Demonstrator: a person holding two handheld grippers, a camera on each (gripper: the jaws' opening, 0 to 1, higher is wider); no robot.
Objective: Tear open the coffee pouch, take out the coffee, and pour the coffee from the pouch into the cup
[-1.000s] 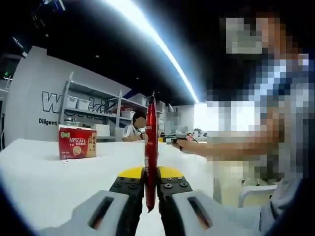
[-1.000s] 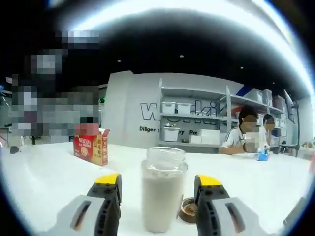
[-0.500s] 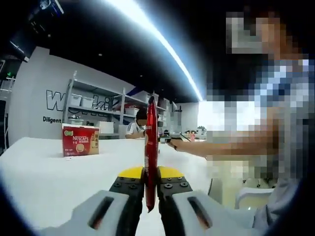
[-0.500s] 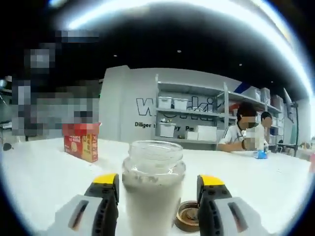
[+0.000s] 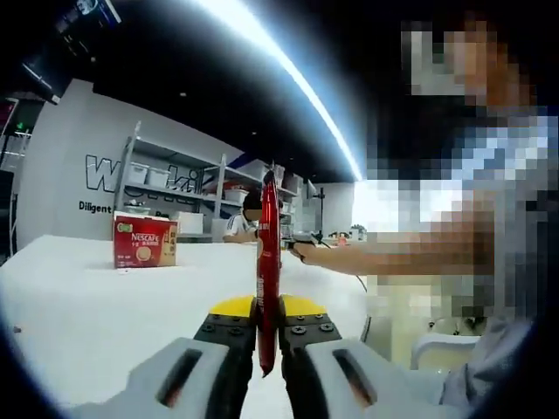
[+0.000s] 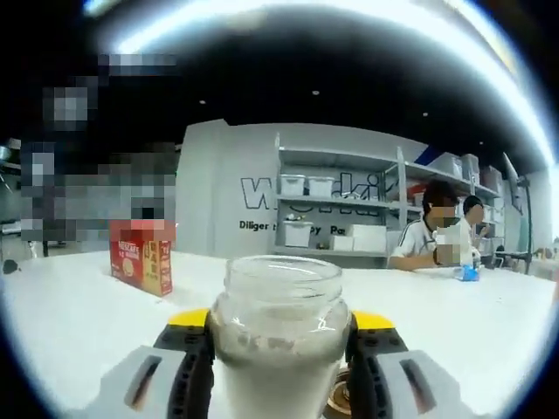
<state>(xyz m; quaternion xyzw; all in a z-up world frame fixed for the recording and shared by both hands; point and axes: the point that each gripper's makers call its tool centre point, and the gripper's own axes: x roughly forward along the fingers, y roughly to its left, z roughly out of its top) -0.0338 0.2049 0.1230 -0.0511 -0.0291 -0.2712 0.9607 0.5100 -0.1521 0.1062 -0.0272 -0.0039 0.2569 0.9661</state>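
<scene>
A slim red coffee pouch stands upright and edge-on in the left gripper view, with my left gripper shut on its lower part. An open-mouthed glass jar with whitish contents looms close in the right gripper view, on the white table. My right gripper is open, its jaws standing on either side of the jar. I cannot tell whether the jaws touch the glass.
A red Nescafe box stands further back on the table. A brown lid lies behind the jar to the right. A person's arm reaches in from the right. Two people sit before the shelves.
The right gripper has closed in on the jar, which now sits between its jaws and looks much larger. The left gripper still holds the pouch; its view has swung slightly.
</scene>
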